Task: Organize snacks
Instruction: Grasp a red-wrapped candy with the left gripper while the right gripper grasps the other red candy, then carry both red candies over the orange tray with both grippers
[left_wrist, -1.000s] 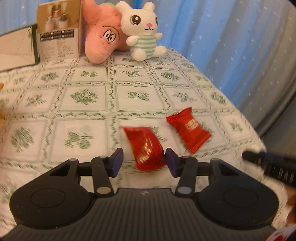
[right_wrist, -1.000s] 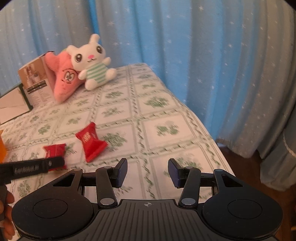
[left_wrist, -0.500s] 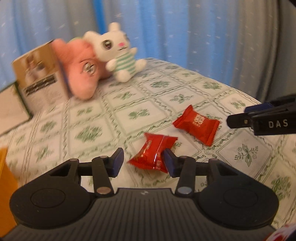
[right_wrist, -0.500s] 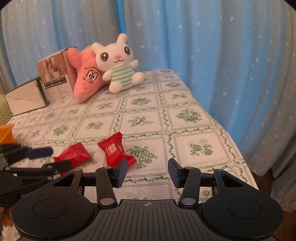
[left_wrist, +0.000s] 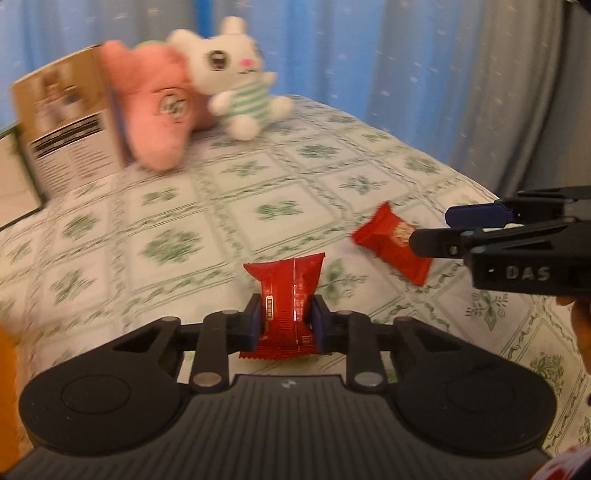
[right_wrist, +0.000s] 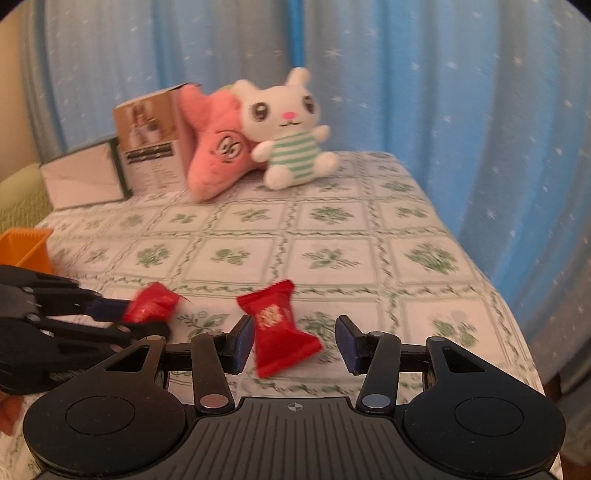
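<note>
Facing right gripper (right_wrist: 294, 341): red snack packet (right_wrist: 280, 332), table edge (right_wrist: 480, 273) beyond.

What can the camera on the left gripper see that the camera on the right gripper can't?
Only the left wrist view shows the seam side of the red snack pinched in the left gripper, whose jaws have just been closing on it.

Only the right wrist view shows the orange bin at the left edge and the right gripper's open jaws around the second red snack.

Both show the two red snacks, the white bunny, the pink plush, the brown box and the blue curtain.
</note>
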